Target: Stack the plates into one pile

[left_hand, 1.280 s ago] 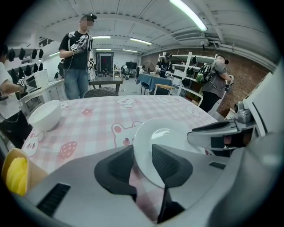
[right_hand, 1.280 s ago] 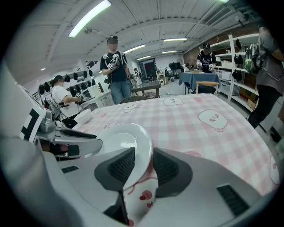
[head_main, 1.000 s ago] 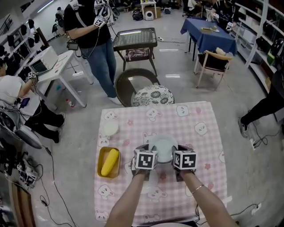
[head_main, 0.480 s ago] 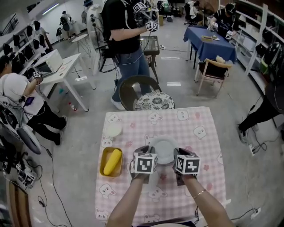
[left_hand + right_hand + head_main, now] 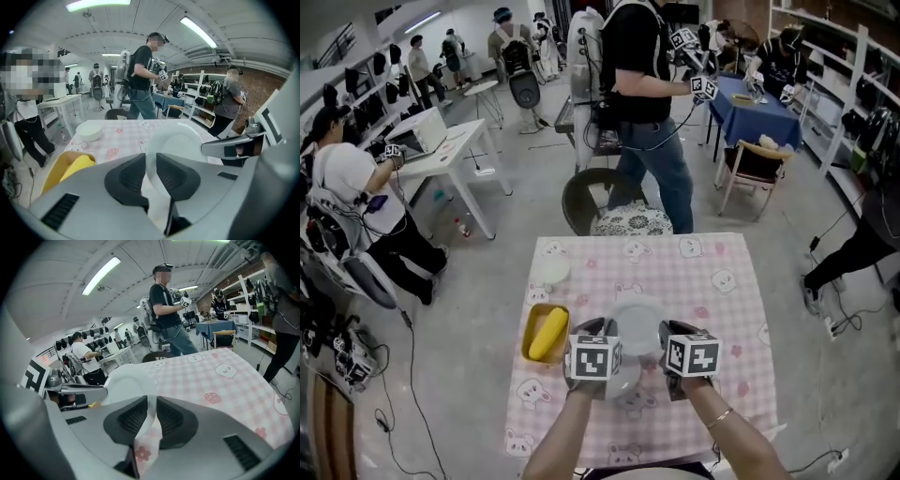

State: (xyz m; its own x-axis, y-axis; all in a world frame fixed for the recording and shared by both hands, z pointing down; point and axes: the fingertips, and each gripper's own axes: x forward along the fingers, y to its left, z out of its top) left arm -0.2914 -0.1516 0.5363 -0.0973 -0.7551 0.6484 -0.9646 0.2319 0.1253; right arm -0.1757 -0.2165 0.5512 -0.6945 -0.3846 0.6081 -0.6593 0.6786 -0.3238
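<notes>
- Table (image 5: 727, 319): we record a pink checked cloth with printed animal faces and strawberries.
- White plate (image 5: 636, 321): over the near middle of the table, held at two opposite rims, one gripper on each. In the left gripper view the white plate (image 5: 180, 144) stands tilted, with its hollow face towards the camera.
- Left gripper (image 5: 604, 330): its jaws have just been closing, and they pinch the plate's left rim. We see that rim running between the two dark pads of the left gripper (image 5: 149, 174).
- Right gripper (image 5: 668, 330): its jaws have likewise just been closing, and they pinch the plate's right rim. In its own view the right gripper (image 5: 151, 420) has the edge of the white plate (image 5: 123, 380) between its pads.
- Small white dish (image 5: 550, 272): at the table's far left, well apart from the held plate. It is also visible as the small white dish (image 5: 89, 131) in the left gripper view.
- Yellow tray (image 5: 531, 343): at the left edge, just beside the left gripper. It holds a long yellow object (image 5: 549, 333), which we cannot identify.
- Chair with patterned cushion (image 5: 628, 221): at the table's far side.
- Standing person (image 5: 645, 84): just behind the chair, in a black top and jeans.
</notes>
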